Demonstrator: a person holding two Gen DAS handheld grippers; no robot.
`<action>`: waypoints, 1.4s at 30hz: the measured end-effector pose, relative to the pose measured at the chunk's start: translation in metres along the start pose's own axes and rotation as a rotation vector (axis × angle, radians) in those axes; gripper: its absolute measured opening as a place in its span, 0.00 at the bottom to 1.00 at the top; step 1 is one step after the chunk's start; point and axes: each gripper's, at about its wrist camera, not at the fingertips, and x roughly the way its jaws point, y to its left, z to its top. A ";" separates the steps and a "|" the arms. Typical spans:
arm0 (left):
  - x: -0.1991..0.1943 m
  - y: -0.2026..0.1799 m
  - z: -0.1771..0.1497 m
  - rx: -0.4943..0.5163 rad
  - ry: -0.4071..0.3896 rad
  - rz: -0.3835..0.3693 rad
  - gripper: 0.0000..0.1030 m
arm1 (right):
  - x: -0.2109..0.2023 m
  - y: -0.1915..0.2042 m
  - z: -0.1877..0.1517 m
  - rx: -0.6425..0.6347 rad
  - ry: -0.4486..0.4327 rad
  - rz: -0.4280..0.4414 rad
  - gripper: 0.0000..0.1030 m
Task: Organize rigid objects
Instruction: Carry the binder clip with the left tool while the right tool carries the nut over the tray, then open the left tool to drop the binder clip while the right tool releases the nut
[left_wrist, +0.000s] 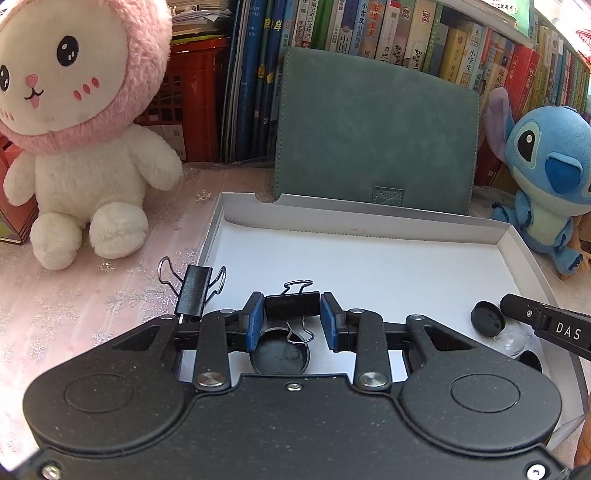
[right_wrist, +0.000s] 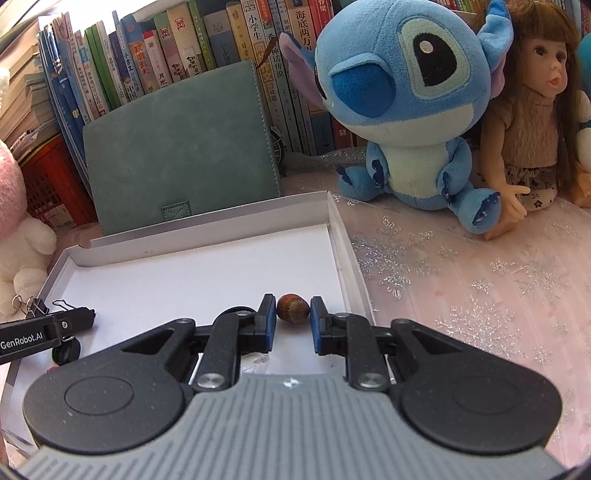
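Observation:
In the left wrist view my left gripper (left_wrist: 292, 308) is shut on a black binder clip (left_wrist: 292, 303), held just over the white tray (left_wrist: 369, 225). A second black binder clip (left_wrist: 194, 290) straddles the tray's left rim. A round black cap (left_wrist: 280, 356) lies under the held clip. Another black cap (left_wrist: 487, 318) and a clear dome (left_wrist: 511, 341) lie at the right. In the right wrist view my right gripper (right_wrist: 293, 310) has a brown hazelnut (right_wrist: 293, 308) between its pads; the pads sit close beside it with small gaps, near the tray's (right_wrist: 207, 221) right wall.
A pink-hooded white plush (left_wrist: 74, 129) sits left of the tray, a blue Stitch plush (right_wrist: 406, 110) and a doll (right_wrist: 528, 110) to the right. A green felt folder (left_wrist: 373, 129) leans on a row of books (left_wrist: 369, 29) behind. A red crate (left_wrist: 184, 85) stands back left.

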 end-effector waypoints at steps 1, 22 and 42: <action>0.000 0.000 0.000 -0.005 0.000 0.000 0.30 | 0.000 0.000 0.000 -0.003 0.001 0.001 0.23; -0.017 -0.003 -0.007 0.007 -0.031 0.004 0.51 | -0.010 0.000 -0.005 -0.036 -0.038 0.004 0.50; -0.151 -0.012 -0.097 0.108 -0.204 -0.115 0.78 | -0.131 -0.005 -0.080 -0.264 -0.249 0.124 0.80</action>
